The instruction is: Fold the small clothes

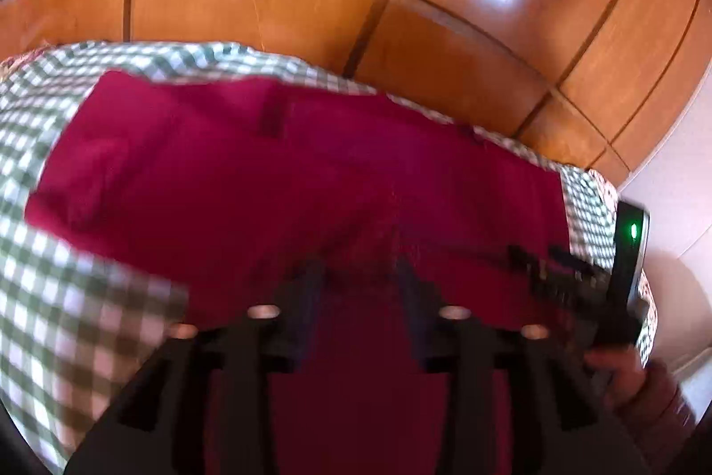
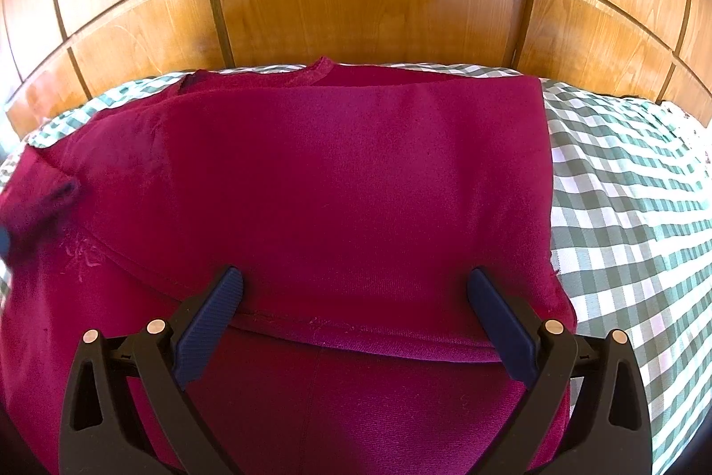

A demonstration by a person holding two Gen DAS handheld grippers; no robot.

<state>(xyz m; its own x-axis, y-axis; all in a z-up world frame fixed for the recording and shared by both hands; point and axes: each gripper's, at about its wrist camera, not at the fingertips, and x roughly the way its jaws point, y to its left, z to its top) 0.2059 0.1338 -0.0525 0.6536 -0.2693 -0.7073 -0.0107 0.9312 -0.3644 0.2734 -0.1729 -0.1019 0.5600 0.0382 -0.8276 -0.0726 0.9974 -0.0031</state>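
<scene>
We note the right gripper (image 2: 354, 299) pitched steeply downward over the crimson garment (image 2: 320, 172), its blue-padded fingers (image 2: 213, 319) spread wide with nothing between them; the folded hem of the cloth runs across just below the fingertips, and we cannot tell whether the pads touch the fabric. In the left wrist view the picture is smeared by motion: the left gripper (image 1: 356, 274) points down at an angle, rolled against the scene, with its dark fingers (image 1: 307, 297) partly apart, a gap showing between them and no cloth pinched there. At four o'clock in that view we see the other gripper's body (image 1: 623, 279) with a green light, and a hand (image 1: 618, 377) in a dark red sleeve gripping it. The garment lies flat, folded over itself, occupying the centre and nine o'clock portion of the right wrist view, its neckline toward twelve o'clock. It rests on a green-and-white checked cover (image 2: 623, 208), which extends bare toward three o'clock; whether this is a bed or a tabletop we cannot tell. Behind, from ten to two o'clock, stands glossy wooden panelling (image 2: 356, 7) with dark grooves and bright window reflections.
</scene>
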